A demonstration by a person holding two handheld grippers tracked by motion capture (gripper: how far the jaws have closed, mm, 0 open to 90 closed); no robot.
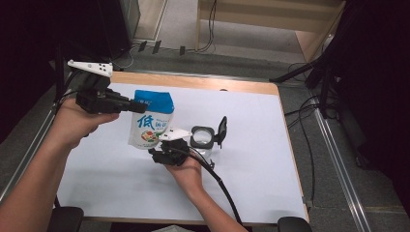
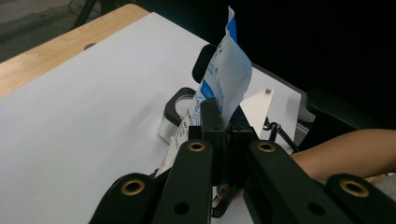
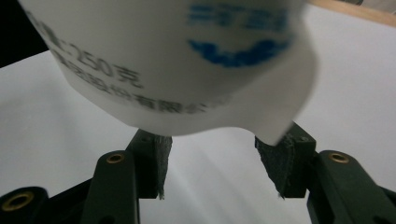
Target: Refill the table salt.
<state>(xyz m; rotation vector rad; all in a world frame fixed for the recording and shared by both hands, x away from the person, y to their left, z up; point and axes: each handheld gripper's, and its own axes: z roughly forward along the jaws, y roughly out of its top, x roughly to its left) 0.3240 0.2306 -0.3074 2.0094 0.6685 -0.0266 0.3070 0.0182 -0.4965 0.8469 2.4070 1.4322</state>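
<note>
You have one pouch (image 1: 151, 119), white and blue with printed characters, held up off the white surface (image 1: 270, 159) just left of the small clear jar (image 1: 202, 138). Your left gripper (image 1: 138, 106) has it by the upper edge: in the left gripper view its fingers (image 2: 211, 122) are pressed together on the thin sealed edge of the pouch (image 2: 224, 79), which rises above them. Your right gripper (image 1: 162, 153) sits under the pouch's lower end, on the near side of the jar. In the right gripper view its fingers (image 3: 154, 158) stand wide apart with the pouch's bottom (image 3: 187, 70) hanging above them; one lower corner of the pouch dips in front of the other finger, and whether it touches I cannot tell. Nothing is clamped there.

Judge the pouch as soft and flexible: it bulges low and curls at the bottom, so the contents probably sit there and will shift. The film looks smooth and may slip. The flat seam at the top is the sound hold; a second hold belongs on the bottom seam or a corner, not the filled belly.

Count: one pouch, one jar with its black hinged lid (image 1: 222, 129) standing open on the side away from the pouch, two grippers.
</note>
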